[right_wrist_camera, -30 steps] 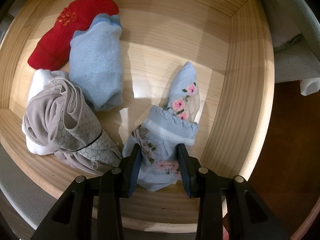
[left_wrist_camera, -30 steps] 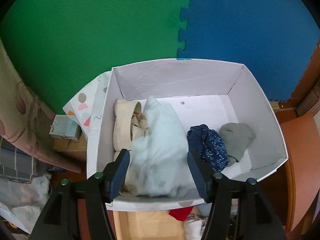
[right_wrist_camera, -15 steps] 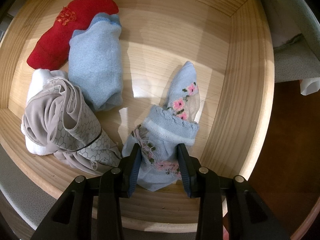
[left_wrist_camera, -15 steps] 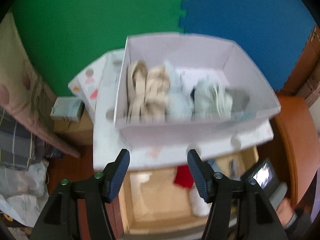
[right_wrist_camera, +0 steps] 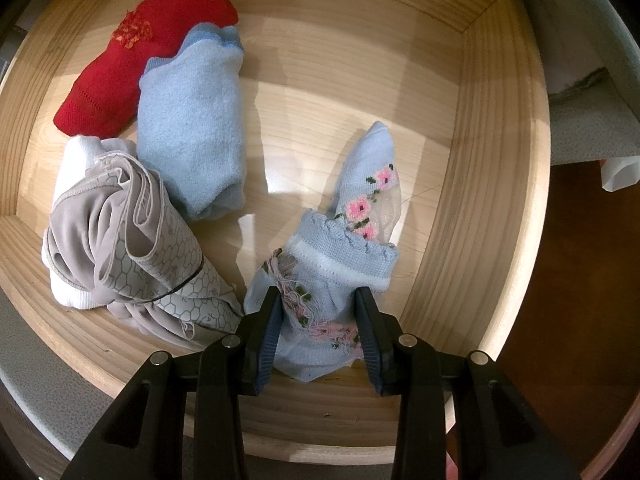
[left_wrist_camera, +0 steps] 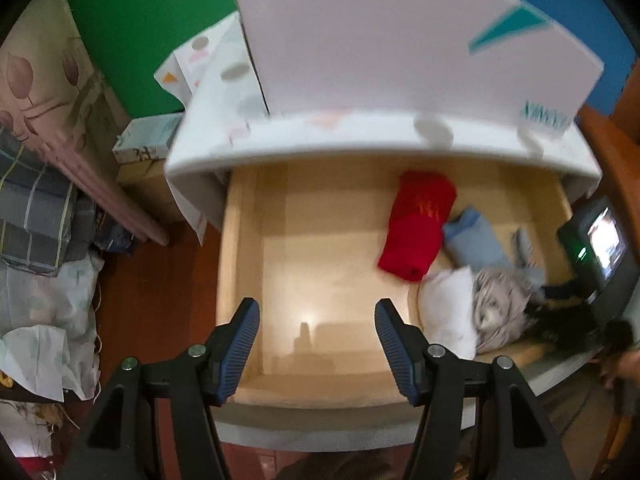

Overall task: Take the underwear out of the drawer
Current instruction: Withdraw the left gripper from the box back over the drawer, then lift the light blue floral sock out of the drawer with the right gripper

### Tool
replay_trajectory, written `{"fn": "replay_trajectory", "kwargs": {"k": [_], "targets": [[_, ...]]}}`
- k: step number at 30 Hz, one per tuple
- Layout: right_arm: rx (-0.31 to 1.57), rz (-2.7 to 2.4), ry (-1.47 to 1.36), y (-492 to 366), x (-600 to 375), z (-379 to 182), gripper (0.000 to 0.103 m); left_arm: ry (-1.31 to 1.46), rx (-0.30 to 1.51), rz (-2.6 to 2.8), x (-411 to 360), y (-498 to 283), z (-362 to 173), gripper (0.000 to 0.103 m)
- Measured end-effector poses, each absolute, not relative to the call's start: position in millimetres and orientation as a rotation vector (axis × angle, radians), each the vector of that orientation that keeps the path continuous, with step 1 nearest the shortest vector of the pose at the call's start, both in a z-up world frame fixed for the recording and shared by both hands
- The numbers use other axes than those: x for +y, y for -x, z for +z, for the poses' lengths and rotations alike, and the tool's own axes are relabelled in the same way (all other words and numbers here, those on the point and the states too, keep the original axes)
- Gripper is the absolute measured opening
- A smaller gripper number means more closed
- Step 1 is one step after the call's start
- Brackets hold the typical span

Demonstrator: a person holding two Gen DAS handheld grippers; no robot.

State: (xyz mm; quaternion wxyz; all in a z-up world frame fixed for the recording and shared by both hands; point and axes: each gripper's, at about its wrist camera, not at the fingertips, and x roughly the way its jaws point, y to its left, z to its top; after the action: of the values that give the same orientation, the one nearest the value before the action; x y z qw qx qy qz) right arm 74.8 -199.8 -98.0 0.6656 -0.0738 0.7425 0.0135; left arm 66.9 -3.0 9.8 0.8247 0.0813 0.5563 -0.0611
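The wooden drawer [right_wrist_camera: 476, 208] holds several rolled garments. My right gripper [right_wrist_camera: 318, 304] points down into it, shut on a light blue floral piece of underwear [right_wrist_camera: 340, 256] near the front right corner. A plain light blue roll [right_wrist_camera: 192, 132], a red roll [right_wrist_camera: 132, 60] and a grey-and-white bundle [right_wrist_camera: 120, 248] lie to its left. In the left wrist view my left gripper [left_wrist_camera: 318, 320] hangs open and empty over the bare left half of the drawer [left_wrist_camera: 240, 240]. The red roll [left_wrist_camera: 416, 228], blue roll [left_wrist_camera: 472, 240] and grey bundle [left_wrist_camera: 496, 308] sit at the right.
A white box [left_wrist_camera: 380, 48] stands on the white cabinet top [left_wrist_camera: 304, 140] behind the drawer. The right gripper's body with its small lit screen [left_wrist_camera: 600, 244] is at the drawer's right end. Bedding and bags [left_wrist_camera: 44, 240] crowd the floor at left.
The left gripper has dropped away from the white box and now looks into the open drawer, jaws unchanged. The right gripper stays still, closed on the floral underwear.
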Motion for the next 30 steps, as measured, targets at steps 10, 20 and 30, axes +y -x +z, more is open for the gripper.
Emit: {"fn": "replay_trajectory", "kwargs": {"k": [10, 20, 30], "targets": [[1.668, 0.032, 0.163, -70.1, -197.0, -94.4, 0.031, -0.113, 1.223, -0.085, 2.8, -62.5, -29.3, 0.062], [1.619, 0.025, 0.108, -62.0, -209.1, -85.5, 0.020, -0.109, 1.202, -0.039, 3.8, -57.7, -32.8, 0.062], [1.592, 0.039, 0.018, -56.4, -232.4, -78.1, 0.018, -0.103, 1.192, -0.036, 6.0, -57.6, -31.8, 0.062]]}}
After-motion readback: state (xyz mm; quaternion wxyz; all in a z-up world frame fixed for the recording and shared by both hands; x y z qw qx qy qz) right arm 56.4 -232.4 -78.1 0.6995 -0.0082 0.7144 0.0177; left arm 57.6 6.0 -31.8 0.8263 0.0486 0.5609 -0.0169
